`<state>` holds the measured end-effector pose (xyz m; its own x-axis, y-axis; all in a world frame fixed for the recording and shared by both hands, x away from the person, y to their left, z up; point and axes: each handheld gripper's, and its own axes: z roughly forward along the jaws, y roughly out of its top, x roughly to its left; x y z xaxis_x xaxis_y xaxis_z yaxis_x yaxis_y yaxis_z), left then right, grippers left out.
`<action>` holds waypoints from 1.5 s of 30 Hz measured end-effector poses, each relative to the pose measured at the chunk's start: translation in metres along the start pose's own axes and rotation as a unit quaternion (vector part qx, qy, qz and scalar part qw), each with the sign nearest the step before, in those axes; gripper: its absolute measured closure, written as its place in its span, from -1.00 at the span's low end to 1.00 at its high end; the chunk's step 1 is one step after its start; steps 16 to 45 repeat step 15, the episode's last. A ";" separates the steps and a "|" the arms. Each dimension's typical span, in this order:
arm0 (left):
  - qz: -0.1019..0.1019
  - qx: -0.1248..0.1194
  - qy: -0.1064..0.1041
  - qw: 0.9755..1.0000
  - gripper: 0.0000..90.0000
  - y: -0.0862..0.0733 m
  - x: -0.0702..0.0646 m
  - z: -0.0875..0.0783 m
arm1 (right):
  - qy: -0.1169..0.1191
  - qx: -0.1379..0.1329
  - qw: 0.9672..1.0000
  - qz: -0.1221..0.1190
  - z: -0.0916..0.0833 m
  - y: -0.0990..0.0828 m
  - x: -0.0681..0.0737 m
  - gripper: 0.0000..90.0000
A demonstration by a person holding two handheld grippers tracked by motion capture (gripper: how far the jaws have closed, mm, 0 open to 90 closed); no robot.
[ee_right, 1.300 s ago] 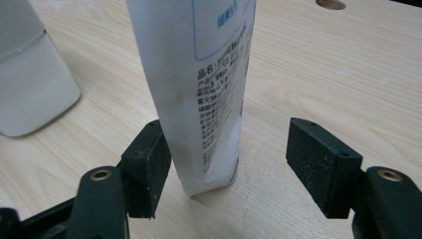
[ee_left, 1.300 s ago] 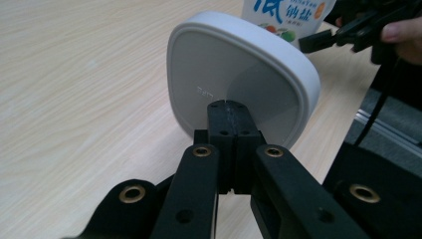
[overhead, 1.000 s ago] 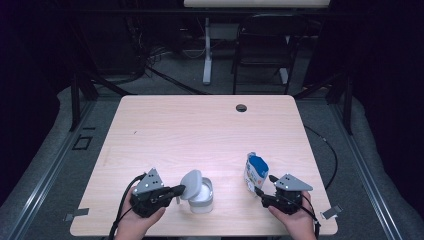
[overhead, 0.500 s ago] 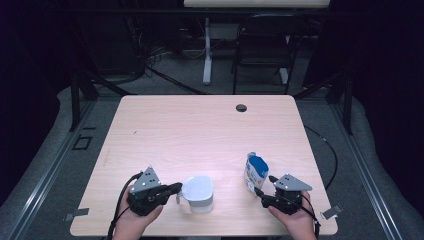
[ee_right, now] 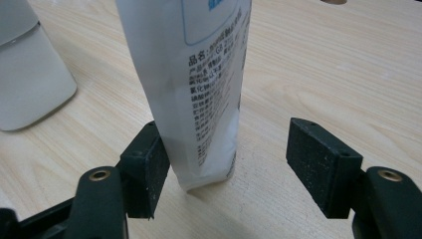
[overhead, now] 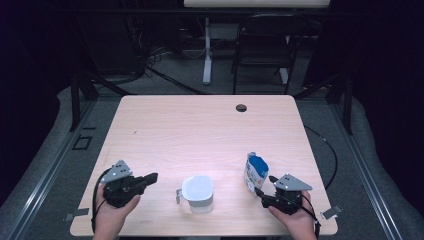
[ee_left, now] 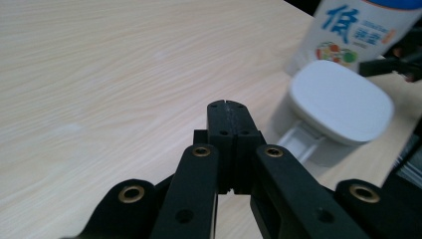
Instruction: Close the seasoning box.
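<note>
Two changes are noted against the earlier high views. First, the cup [overhead: 198,194] now carries its lid flat on top, where a second ago the lid stood tilted at the rim with the left gripper [overhead: 150,177] against it. Second, that gripper has drawn off to the left and sits apart from the cup, jaws shut tight on nothing, as the left gripper view confirms [ee_left: 228,107]. Finding: the lid-closing step looks complete, and the left hand [overhead: 114,212] is clearing away.

Right gripper [ee_right: 224,159] has not shifted. Its jaws stand wide about the foot of the pouch [ee_right: 196,74]; the left pad sits at or just against the pouch wall, the right pad well clear, so no grip is made. The pouch stands upright near the table's [overhead: 200,125] front right, just right of the cup [ee_right: 25,69].

Judgement: attention likely passes to the pouch next; closing squarely on it should avoid tipping it.
</note>
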<state>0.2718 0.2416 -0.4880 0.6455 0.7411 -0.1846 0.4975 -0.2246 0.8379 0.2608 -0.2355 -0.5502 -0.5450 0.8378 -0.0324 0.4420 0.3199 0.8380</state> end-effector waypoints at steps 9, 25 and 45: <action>-0.083 -0.001 0.091 0.992 1.00 -0.035 0.064 -0.018 | 0.004 0.003 1.000 0.005 0.000 -0.001 -0.002 -0.25; -0.124 -0.012 0.125 0.984 1.00 -0.054 0.085 -0.026 | 0.005 0.005 1.000 0.005 0.000 -0.002 -0.003 -0.25; -0.124 -0.012 0.125 0.984 1.00 -0.054 0.085 -0.026 | 0.005 0.005 1.000 0.005 0.000 -0.002 -0.003 -0.25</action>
